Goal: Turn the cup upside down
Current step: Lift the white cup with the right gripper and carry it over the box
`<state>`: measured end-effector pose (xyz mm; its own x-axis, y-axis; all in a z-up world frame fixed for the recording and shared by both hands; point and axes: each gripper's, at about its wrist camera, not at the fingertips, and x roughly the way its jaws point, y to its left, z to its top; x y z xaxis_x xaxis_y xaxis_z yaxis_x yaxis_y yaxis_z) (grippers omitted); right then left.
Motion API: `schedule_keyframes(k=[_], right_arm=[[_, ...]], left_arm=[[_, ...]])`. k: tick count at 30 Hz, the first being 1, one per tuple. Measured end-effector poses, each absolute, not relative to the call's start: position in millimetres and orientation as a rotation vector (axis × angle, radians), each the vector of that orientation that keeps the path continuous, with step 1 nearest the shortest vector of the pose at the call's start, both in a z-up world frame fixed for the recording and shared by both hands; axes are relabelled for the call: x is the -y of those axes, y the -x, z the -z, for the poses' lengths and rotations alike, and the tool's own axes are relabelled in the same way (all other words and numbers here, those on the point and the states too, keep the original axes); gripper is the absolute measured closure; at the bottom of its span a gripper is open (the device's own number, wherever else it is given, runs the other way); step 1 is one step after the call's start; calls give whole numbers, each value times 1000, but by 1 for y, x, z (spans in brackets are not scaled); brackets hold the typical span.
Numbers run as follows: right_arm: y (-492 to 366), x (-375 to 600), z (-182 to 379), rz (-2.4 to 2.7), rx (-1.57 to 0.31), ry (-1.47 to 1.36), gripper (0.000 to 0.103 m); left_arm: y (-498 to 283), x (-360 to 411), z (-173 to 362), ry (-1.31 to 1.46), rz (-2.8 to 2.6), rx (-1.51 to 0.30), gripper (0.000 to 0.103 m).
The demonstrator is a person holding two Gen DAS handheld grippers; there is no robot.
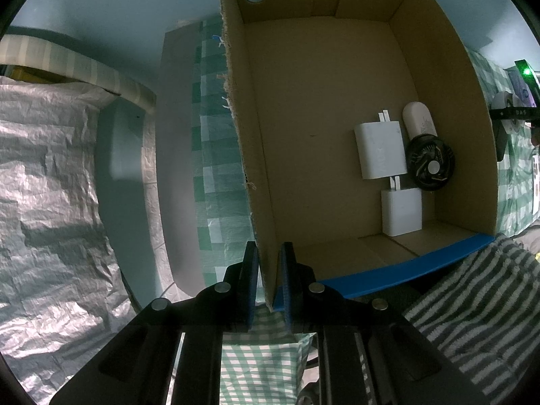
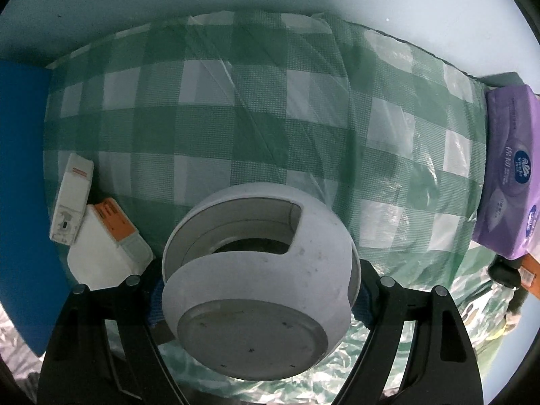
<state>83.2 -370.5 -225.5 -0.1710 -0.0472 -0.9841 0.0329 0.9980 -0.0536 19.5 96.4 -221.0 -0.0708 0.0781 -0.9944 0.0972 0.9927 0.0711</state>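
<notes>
Only right wrist view shows the gripper (image 2: 258, 298) clamping the cup (image 2: 260, 280)

We see a table under a green-and-white checked cloth (image 2: 263, 128), on which stand a cardboard box (image 1: 324, 141), two small white boxes (image 2: 98, 233) beside it, and a purple tissue pack (image 2: 509, 172) at the far edge.

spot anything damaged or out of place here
The cardboard box has a torn, frayed left wall edge, and the left tool is shut on that wall. The white cup sits tilted between the right tool's fingers.
</notes>
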Motion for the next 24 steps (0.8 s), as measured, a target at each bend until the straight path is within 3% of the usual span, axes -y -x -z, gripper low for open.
schedule_keyframes(k=[13,24], right_arm=[[-61,368,195,72,-1690,27,21],[-62,335,137,7,-1641,63,21]], left_arm=[[-20,-95,222,-140,18,-1645,91],[-20,-95,223,-137,22,-1644,91]])
